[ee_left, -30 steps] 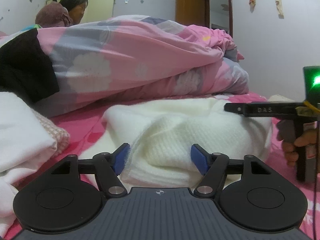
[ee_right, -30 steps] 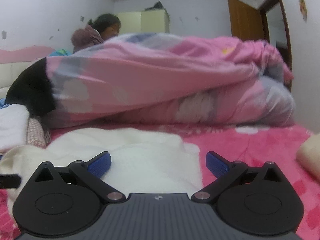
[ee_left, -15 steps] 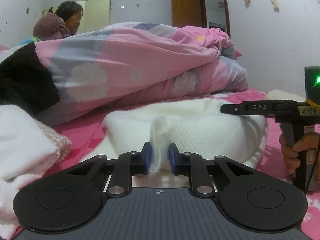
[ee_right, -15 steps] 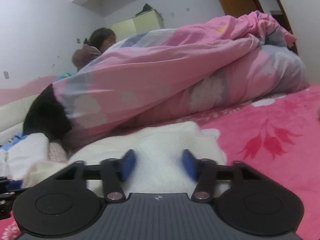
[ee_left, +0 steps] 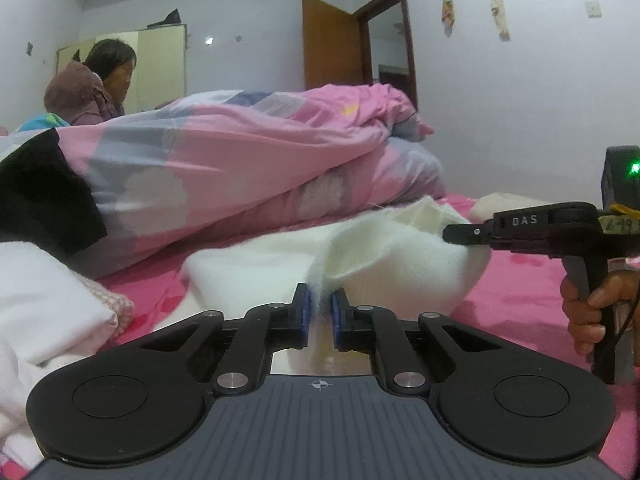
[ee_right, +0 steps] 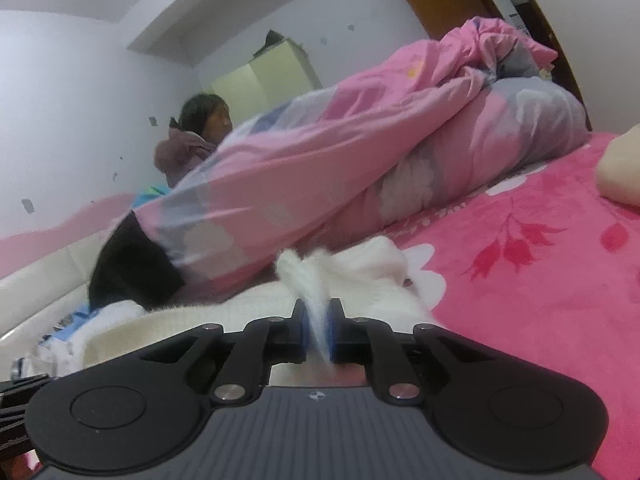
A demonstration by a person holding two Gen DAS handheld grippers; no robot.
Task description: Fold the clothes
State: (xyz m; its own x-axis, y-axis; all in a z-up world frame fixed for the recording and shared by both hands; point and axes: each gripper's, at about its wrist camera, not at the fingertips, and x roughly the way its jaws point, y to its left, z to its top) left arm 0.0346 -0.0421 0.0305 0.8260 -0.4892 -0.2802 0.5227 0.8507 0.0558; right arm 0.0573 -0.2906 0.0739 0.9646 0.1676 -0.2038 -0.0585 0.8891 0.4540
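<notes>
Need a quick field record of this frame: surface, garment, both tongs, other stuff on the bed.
surface: bed with pink floral sheet
garment: white fuzzy sweater, partly lifted off the sheet
left tongs: shut on a pinched fold of the sweater
right tongs: closing, pads already pressing a fold of the same sweater
right hand: visible in the left wrist view, gripping the handle
bedding: pink and grey duvet bunched behind the sweater
other clothes: white pile at left
background: person seated beyond the duvet
</notes>
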